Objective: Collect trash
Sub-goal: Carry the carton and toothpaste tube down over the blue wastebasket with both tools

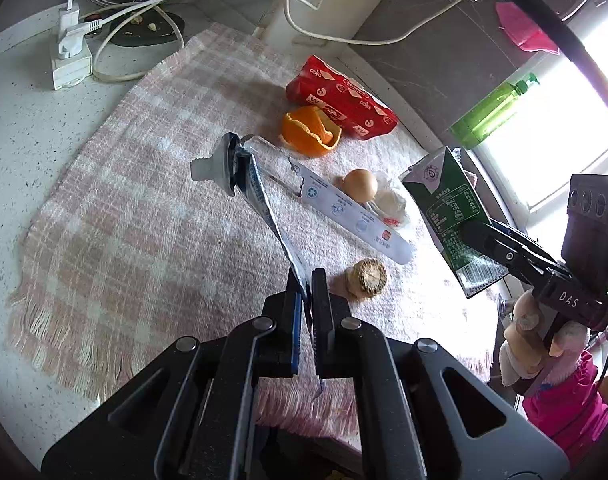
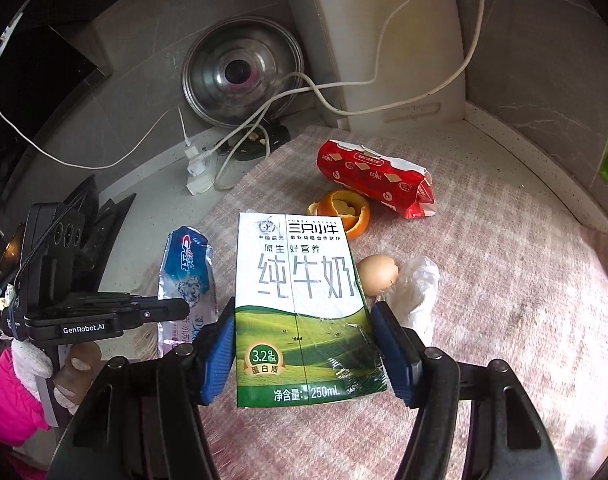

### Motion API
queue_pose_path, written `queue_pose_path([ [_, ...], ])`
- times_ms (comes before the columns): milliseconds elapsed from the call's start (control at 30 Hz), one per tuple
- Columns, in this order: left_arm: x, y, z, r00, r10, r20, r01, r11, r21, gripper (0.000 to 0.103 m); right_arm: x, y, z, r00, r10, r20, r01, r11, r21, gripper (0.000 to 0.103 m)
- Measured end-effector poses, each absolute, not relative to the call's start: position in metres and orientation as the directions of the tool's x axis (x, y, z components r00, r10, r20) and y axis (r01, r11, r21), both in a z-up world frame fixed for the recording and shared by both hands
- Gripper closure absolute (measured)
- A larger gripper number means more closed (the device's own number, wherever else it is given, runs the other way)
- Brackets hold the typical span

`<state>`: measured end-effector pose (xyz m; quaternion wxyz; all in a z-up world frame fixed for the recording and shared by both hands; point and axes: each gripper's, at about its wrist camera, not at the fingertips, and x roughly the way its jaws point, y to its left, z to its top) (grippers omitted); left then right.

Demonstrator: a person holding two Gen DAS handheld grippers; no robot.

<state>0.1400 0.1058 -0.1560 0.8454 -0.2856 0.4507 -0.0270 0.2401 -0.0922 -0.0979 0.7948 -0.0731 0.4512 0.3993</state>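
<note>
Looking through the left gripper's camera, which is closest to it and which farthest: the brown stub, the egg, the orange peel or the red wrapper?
From the left gripper, which is clamped on the toothpaste tube:
1. Brown stub, just right of the fingertips.
2. Egg, farther up and right, mid-cloth.
3. Orange peel, beyond the egg.
4. Red wrapper, at the cloth's far edge, just behind the peel.

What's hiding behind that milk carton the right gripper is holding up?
Behind the milk carton, an eggshell and crumpled white plastic peek out on the checked cloth. Farther back lies orange peel. The carton covers the cloth directly behind it.
</note>
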Motion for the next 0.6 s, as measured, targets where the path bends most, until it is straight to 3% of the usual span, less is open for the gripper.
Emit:
queue_pose_path([
  [600, 0.056, 0.090, -0.152, 0.556, -0.376, -0.742, -0.121, 0.846, -0.519, 0.101, 0.143, -0.125, -0.087, 0.358, 0.540, -0.761, -0.614, 0.751, 0.245, 0.038],
])
